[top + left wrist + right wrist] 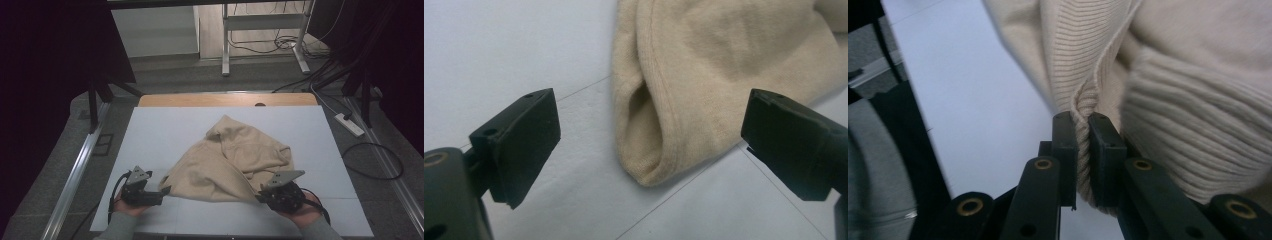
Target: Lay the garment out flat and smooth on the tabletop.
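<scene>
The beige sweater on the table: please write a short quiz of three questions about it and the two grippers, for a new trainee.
1. True or false: the left gripper is clamped on the beige sweater.
2. Which part of the sweater does the right gripper hold? A) a ribbed edge B) a button C) a zipper
3. What does the sweater lie on?

Key
1. False. In the left gripper view the jaws stand wide apart, with a rounded corner of the sweater between them, untouched.
2. A. The right gripper view shows its jaws pinched on a ribbed knit edge.
3. On the white table cover, in a crumpled heap.
</scene>
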`<state>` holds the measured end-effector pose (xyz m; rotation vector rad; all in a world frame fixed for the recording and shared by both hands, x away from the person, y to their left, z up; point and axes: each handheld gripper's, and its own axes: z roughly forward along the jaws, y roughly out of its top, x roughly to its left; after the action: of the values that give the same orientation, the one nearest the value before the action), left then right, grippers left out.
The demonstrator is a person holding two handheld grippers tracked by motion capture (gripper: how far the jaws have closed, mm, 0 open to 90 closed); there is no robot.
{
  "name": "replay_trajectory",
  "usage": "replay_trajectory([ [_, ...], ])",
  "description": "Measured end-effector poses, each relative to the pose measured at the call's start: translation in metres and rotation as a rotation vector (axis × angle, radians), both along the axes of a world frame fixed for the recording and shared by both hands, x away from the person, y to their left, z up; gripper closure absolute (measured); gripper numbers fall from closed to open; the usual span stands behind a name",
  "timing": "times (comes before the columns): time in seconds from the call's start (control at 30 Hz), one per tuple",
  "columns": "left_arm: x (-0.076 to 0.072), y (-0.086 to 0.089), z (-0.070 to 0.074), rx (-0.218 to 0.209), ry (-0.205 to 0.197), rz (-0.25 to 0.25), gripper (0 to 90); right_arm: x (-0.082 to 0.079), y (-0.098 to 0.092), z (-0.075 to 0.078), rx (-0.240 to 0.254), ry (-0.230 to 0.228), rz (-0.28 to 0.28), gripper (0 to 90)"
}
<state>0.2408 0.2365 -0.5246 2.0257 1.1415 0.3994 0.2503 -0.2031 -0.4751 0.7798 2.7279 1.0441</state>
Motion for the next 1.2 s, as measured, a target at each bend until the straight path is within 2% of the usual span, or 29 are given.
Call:
replay_trajectory([
  [0.1, 0.000, 0.001, 0.000, -0.002, -0.001, 0.002, 8.7, -0.012, -0.001, -0.002, 0.009, 0.018, 0.005, 82.2],
  [0.2, 0.000, 0.001, 0.000, -0.003, -0.002, 0.002, 8.6, -0.029, -0.002, -0.001, 0.041, 0.057, 0.015, 82.1],
  [0.33, 0.000, 0.001, 0.001, -0.003, -0.004, 0.004, 8.7, -0.057, -0.003, -0.001, 0.029, 0.067, 0.046, 82.1],
  [0.43, -0.001, 0.000, 0.002, -0.005, -0.008, 0.005, 8.7, -0.078, -0.005, -0.005, 0.044, 0.107, 0.065, 82.1],
  [0.5, -0.001, 0.000, 0.002, -0.006, -0.009, 0.006, 8.7, -0.088, -0.005, -0.008, 0.026, 0.127, 0.090, 81.1],
  [0.57, 0.000, -0.001, 0.002, -0.005, -0.009, 0.004, 8.7, -0.097, -0.004, -0.011, -0.015, 0.119, 0.107, 73.3],
  [0.63, 0.000, -0.001, 0.002, -0.006, -0.010, 0.004, 8.6, -0.099, -0.006, -0.007, 0.015, 0.105, 0.108, 65.1],
  [0.67, 0.001, -0.002, 0.002, -0.006, -0.011, 0.003, 8.7, -0.097, -0.007, -0.003, 0.038, 0.081, 0.083, 60.0],
  [0.73, 0.001, -0.003, 0.002, -0.005, -0.011, 0.001, 8.6, -0.089, -0.008, 0.004, 0.051, 0.047, 0.045, 54.3],
  [0.83, 0.002, -0.004, 0.002, 0.000, -0.008, -0.006, 8.6, -0.067, -0.003, 0.012, 0.060, 0.001, 0.003, 48.7],
  [0.93, 0.003, -0.004, 0.001, 0.001, -0.005, -0.009, 8.6, -0.038, 0.011, 0.010, 0.042, -0.003, -0.017, 46.0],
  [1.03, 0.003, -0.003, 0.001, 0.000, -0.004, -0.010, 8.6, -0.005, 0.033, 0.000, 0.021, -0.013, -0.015, 44.3],
  [1.2, 0.003, -0.002, 0.000, -0.003, 0.000, -0.009, 8.7, 0.039, 0.063, -0.018, 0.027, 0.035, -0.037, 44.2],
])
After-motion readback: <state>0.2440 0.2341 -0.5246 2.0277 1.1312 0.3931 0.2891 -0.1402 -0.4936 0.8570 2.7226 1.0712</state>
